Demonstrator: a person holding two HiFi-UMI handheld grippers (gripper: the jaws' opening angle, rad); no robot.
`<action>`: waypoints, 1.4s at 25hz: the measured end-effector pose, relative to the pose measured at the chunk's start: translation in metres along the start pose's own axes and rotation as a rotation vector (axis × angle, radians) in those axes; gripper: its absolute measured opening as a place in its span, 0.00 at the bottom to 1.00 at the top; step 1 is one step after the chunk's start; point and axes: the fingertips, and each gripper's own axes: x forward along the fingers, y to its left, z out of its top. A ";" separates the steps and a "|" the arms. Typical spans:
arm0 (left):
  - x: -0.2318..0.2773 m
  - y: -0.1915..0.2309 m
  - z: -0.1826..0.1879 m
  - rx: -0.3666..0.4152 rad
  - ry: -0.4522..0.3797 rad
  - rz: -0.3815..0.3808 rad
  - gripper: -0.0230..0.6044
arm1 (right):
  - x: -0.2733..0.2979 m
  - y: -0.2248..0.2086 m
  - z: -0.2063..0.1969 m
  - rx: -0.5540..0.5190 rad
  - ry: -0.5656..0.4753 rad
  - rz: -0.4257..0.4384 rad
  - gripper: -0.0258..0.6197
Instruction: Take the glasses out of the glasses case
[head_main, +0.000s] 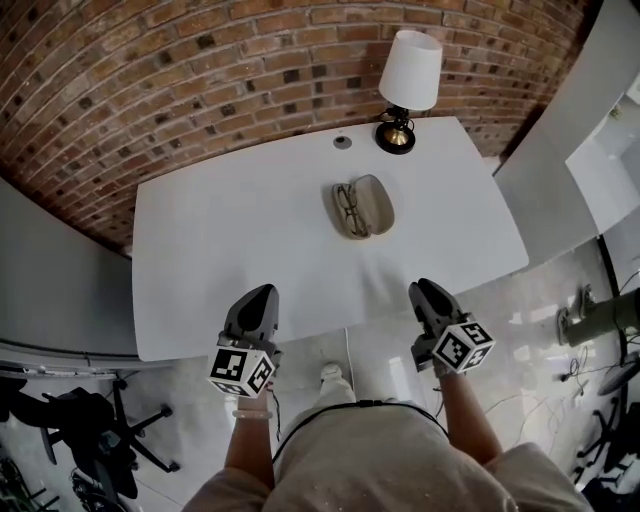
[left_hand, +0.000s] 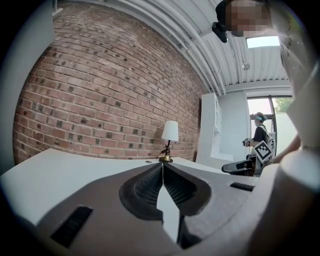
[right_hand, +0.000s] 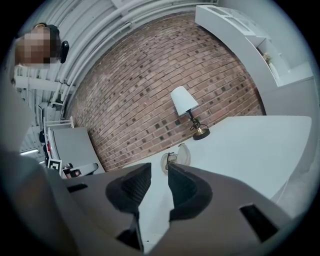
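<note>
Left tool (head_main: 262, 296) has its jaws together, and the right tool (head_main: 424, 290) has them slightly apart and empty. Both hover over the near edge of the white desk (head_main: 220, 250). The dark-framed glasses (head_main: 346, 208) lie in the open beige oval glasses case (head_main: 374, 205) near the far edge, so I think they can be lifted out directly.

bright, even daylight with faint shadows. a window (left_hand: 251, 106) at the left gripper view's right edge blows out white. the brick wall (head_main: 200, 70) bows with fisheye, and corners go black. the left gripper (left_hand: 162, 167) looks soft up close.
</note>
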 end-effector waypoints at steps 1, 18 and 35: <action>0.002 0.004 0.000 0.002 0.003 -0.007 0.05 | 0.004 0.001 0.000 0.003 -0.005 -0.007 0.21; 0.031 0.044 -0.014 0.003 0.037 -0.031 0.05 | 0.060 -0.005 -0.005 0.038 0.025 -0.058 0.21; 0.096 0.098 -0.004 -0.043 0.039 0.052 0.05 | 0.193 -0.014 -0.001 -0.030 0.233 -0.020 0.20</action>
